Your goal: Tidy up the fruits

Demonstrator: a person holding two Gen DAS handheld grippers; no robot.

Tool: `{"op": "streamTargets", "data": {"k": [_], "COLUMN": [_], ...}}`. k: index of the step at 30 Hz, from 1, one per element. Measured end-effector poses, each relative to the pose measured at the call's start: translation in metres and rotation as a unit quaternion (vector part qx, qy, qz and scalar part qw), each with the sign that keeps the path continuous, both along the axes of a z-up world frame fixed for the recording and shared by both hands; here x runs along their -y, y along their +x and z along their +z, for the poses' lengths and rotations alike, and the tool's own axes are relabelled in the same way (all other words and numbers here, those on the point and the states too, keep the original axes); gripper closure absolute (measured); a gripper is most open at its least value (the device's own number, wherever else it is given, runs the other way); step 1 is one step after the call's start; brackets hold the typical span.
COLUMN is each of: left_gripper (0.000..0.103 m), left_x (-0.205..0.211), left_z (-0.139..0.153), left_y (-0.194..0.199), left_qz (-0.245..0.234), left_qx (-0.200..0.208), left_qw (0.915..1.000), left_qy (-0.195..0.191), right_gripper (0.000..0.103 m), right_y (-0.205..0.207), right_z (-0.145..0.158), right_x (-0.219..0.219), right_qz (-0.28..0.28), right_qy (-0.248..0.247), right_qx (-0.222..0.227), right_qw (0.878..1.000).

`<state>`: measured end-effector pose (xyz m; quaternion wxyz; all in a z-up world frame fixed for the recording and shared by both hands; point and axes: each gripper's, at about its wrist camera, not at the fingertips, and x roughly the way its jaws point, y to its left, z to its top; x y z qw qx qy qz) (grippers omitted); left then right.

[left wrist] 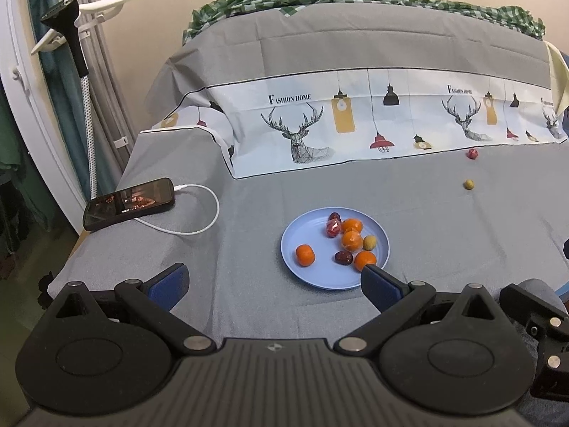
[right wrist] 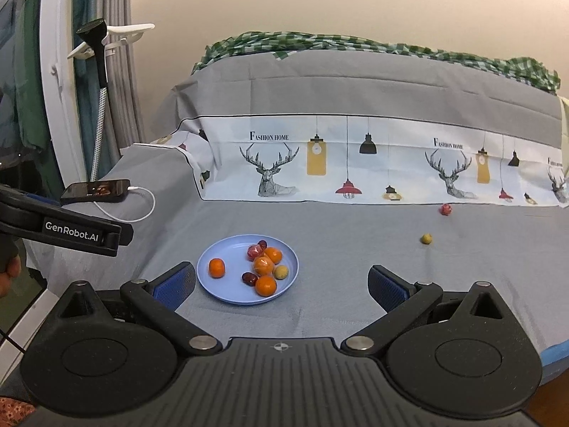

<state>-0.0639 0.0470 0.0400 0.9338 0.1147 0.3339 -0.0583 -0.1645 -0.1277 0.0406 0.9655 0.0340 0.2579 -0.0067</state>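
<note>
A blue plate [left wrist: 309,277] [right wrist: 231,291] on the grey cloth holds several fruits: oranges [left wrist: 305,254] [right wrist: 216,267], dark red ones [left wrist: 343,257] [right wrist: 249,278], a wrapped red one [left wrist: 333,228] and a yellow-green one [left wrist: 370,242] [right wrist: 281,272]. Two fruits lie loose farther right: a red one [left wrist: 472,153] [right wrist: 445,209] and a yellow-green one [left wrist: 468,184] [right wrist: 426,238]. My left gripper [left wrist: 274,284] is open and empty, just short of the plate. My right gripper [right wrist: 282,284] is open and empty, near the plate's right side.
A phone [left wrist: 129,203] [right wrist: 95,190] with a white charging cable [left wrist: 199,227] lies at the left edge. A raised, cloth-covered back [left wrist: 355,124] with deer prints runs behind. A black-handled steamer [left wrist: 71,35] stands at the left. The left gripper's body [right wrist: 71,231] shows in the right wrist view.
</note>
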Motion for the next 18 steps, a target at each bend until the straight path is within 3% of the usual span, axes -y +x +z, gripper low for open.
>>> {"op": "streamTargets", "data": {"k": [11, 18], "left_gripper": [0.000, 0.000], "left_x": [0.011, 0.035], "left_z": [-0.011, -0.016], "left_y": [0.016, 0.033], "left_qz": [-0.005, -0.017], "left_qx": [-0.023, -0.040], "left_qw": [0.9995, 0.9988], "left_qy": [0.022, 0.025], "right_gripper": [0.001, 0.001], "right_y": [0.012, 0.016], "right_z": [-0.013, -0.011], "right_x": [0.010, 0.038], "right_qz": [-0.016, -0.070], "right_qy": [0.037, 0.039], "right_qx": [-0.004, 0.036], "right_qw": [0.999, 0.996]}}
